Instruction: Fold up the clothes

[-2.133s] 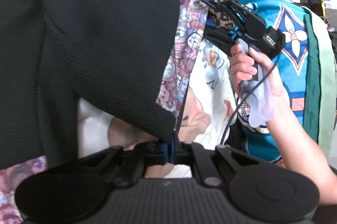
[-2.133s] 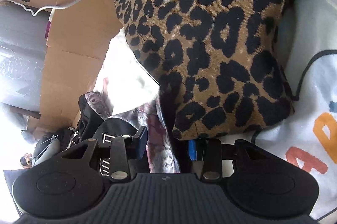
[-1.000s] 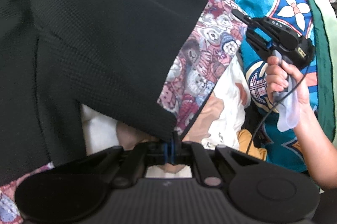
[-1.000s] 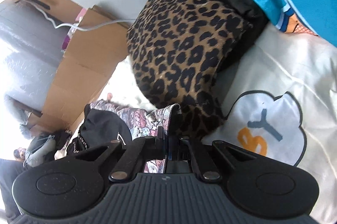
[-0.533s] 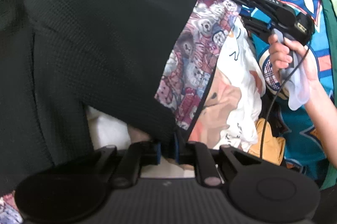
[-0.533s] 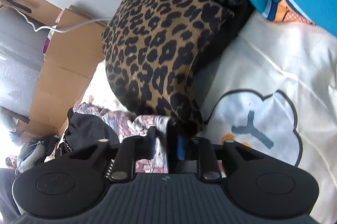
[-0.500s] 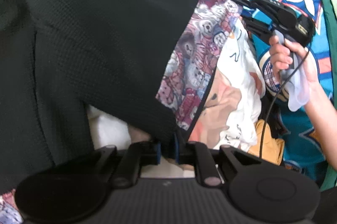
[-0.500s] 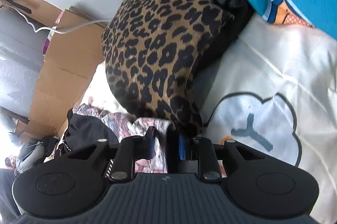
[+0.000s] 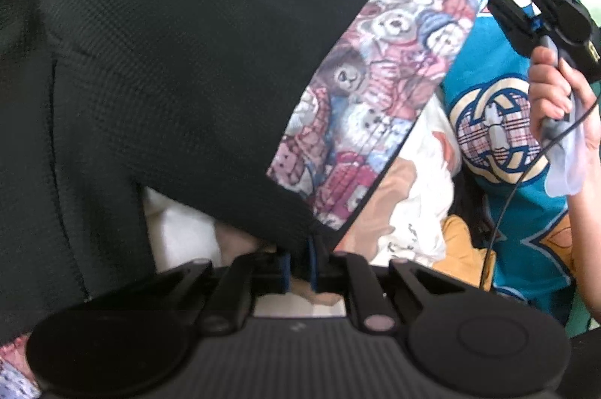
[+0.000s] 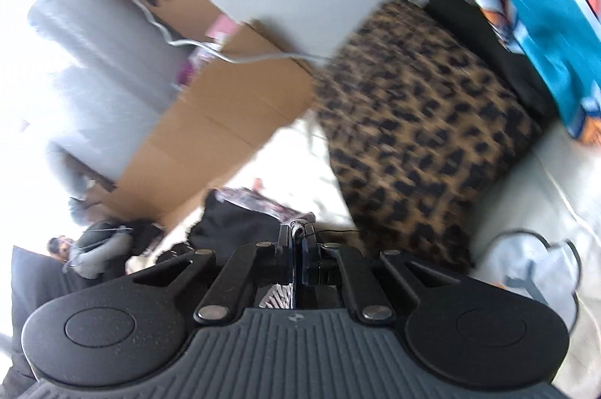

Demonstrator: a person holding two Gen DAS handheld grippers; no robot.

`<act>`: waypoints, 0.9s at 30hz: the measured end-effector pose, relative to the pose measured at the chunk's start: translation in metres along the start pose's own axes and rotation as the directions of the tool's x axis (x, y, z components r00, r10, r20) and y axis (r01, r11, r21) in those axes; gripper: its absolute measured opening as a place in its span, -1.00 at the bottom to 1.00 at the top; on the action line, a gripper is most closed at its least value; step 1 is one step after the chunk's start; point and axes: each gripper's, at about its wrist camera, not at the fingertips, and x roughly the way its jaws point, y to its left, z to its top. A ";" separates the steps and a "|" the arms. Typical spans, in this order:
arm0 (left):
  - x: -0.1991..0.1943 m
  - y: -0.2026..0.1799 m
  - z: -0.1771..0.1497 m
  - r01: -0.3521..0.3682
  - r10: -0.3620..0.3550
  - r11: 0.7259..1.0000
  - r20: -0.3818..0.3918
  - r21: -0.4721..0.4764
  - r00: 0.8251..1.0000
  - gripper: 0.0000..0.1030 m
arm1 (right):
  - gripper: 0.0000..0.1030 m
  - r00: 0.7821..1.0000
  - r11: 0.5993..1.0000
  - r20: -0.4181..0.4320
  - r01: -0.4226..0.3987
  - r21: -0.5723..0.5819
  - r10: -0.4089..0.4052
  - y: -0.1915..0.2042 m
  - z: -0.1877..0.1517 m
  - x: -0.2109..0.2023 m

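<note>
While the left tongs (image 9: 298, 265) stay clenched on the near corner of the black garment (image 9: 169, 61), with its teddy-bear lining (image 9: 375, 91) turned outward along the right edge, the change is all on the other side. The right tongs (image 10: 296, 245) opened a moment ago beside the leopard-print cushion (image 10: 420, 143) and have just been closing again; the right wrist view, blurred by motion, shows the blue pads nearly together with a thin bit of patterned edge and a loose thread caught at their tips, so I read them as grasping the garment's far corner, though how firm the hold is I cannot tell. Compared with a second ago, the cushion sits further off and higher in that view, and the hand (image 9: 556, 91) carrying the right tongs stands higher against the teal printed blanket (image 9: 499, 143) in the left view: the far edge is being raised. The garment now hangs stretched between the two holds, above the white printed sheet (image 10: 533, 203) of the bed, with a cardboard box (image 10: 210, 121) at the far left. Judgement: this looks like a re-grip finished and the lift begun, setting up the cloth to be spread or doubled over. Risk: a shallow pinch on the far hem may slip under tension.
</note>
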 end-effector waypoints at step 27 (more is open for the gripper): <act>0.009 0.004 0.003 -0.023 0.023 0.998 0.006 -0.066 1.000 -0.43 | -0.88 0.964 0.963 -0.074 0.261 0.073 -0.256 -0.079 -0.022 0.037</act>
